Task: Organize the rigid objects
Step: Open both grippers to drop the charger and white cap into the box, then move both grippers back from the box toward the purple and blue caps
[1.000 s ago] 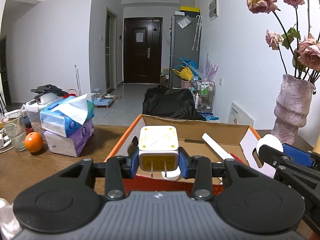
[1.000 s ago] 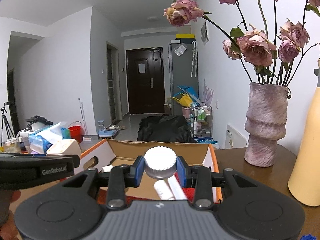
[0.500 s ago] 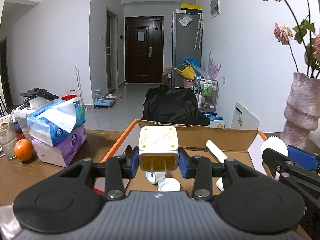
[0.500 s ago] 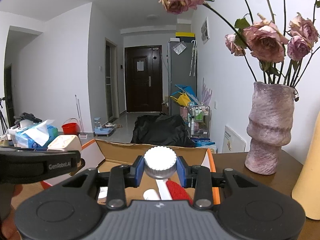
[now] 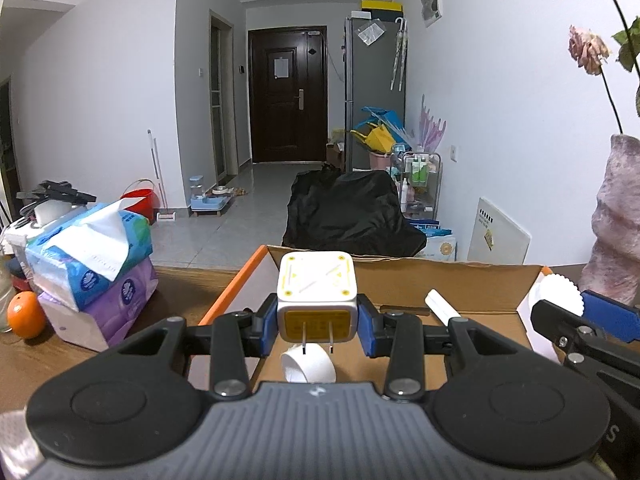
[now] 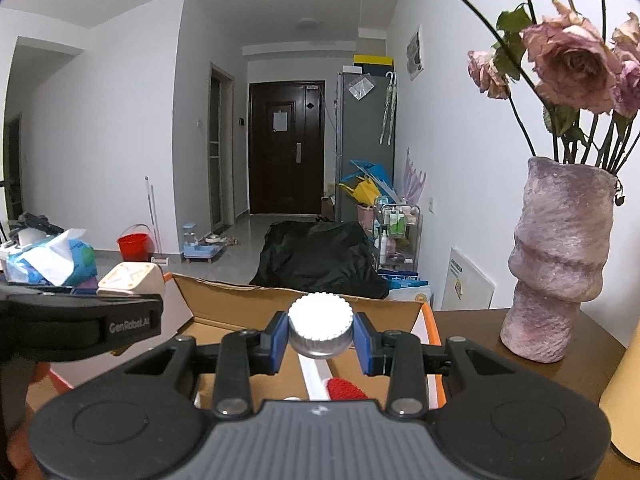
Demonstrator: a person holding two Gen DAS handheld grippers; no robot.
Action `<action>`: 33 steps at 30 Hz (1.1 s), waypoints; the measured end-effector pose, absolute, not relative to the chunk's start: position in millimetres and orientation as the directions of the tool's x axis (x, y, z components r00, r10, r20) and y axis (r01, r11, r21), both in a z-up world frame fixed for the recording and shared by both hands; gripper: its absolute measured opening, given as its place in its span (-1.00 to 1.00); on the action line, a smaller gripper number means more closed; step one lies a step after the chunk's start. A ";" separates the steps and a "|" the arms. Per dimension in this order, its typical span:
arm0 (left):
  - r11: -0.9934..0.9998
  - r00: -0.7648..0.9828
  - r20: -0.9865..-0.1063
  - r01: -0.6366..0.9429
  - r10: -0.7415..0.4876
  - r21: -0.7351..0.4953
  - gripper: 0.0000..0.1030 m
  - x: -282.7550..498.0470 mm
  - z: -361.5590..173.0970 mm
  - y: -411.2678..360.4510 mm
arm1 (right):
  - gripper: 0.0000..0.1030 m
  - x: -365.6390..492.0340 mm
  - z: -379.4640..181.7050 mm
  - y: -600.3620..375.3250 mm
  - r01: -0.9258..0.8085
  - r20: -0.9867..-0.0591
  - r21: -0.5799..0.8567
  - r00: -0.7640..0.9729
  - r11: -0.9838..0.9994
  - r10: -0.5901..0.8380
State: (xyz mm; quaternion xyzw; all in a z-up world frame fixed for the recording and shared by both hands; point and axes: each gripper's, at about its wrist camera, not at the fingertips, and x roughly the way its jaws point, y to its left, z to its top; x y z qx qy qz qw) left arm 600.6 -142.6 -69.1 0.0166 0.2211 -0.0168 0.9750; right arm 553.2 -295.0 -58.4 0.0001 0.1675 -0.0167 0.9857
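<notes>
A white plug adapter [image 5: 317,294] is pinched by the left gripper [image 5: 318,326] above the cardboard box [image 5: 460,280]. A white ridged cap [image 6: 320,326] is clamped by the right gripper [image 6: 321,338], also over the box, near its right wall.

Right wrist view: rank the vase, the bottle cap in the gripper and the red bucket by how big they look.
1. Vase, largest.
2. Bottle cap.
3. Red bucket, similar in apparent size to the cap but far down the room, so the order is unsure.
</notes>
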 end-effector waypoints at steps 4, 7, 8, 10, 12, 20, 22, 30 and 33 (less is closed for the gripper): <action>0.999 0.893 -0.449 0.047 -0.029 0.028 -0.22 611.3 -75.9 -141.4 | -0.34 561.0 -62.5 -296.5 0.040 -0.346 -0.013 0.937 0.999 -0.042; 0.998 0.888 -0.459 0.048 -0.026 0.035 -0.22 616.6 -80.4 -139.9 | -0.34 565.4 -67.2 -297.2 0.046 -0.362 -0.017 0.931 0.999 -0.050; 0.998 0.885 -0.466 0.047 -0.025 0.036 -0.22 618.2 -82.0 -139.2 | -0.34 565.4 -68.9 -295.7 0.048 -0.367 -0.018 0.929 0.999 -0.051; 0.998 0.880 -0.474 0.059 -0.040 0.025 -0.22 620.3 -84.6 -137.7 | -0.34 566.5 -71.0 -296.0 0.051 -0.374 -0.020 0.926 0.999 -0.055; 0.998 0.877 -0.478 0.064 -0.046 0.022 -0.22 620.6 -85.5 -137.3 | -0.34 567.0 -72.6 -296.0 0.054 -0.377 -0.024 0.924 0.998 -0.059; 0.998 0.895 -0.447 0.017 0.011 0.059 0.87 618.0 -82.8 -133.5 | 0.46 571.1 -75.0 -304.4 0.068 -0.414 -0.002 0.908 0.998 -0.063; 0.997 0.903 -0.426 -0.021 0.048 0.069 1.00 615.5 -80.8 -130.6 | 0.94 568.8 -74.5 -305.5 0.092 -0.400 -0.005 0.912 0.996 -0.086; 0.998 0.903 -0.425 -0.035 0.054 0.053 1.00 614.7 -76.3 -122.2 | 1.00 565.7 -71.9 -308.1 0.098 -0.390 0.007 0.917 0.995 -0.087; 0.998 0.904 -0.424 -0.036 0.058 0.058 1.00 613.3 -76.6 -123.3 | 1.00 565.5 -71.9 -307.5 0.095 -0.391 0.003 0.916 0.996 -0.086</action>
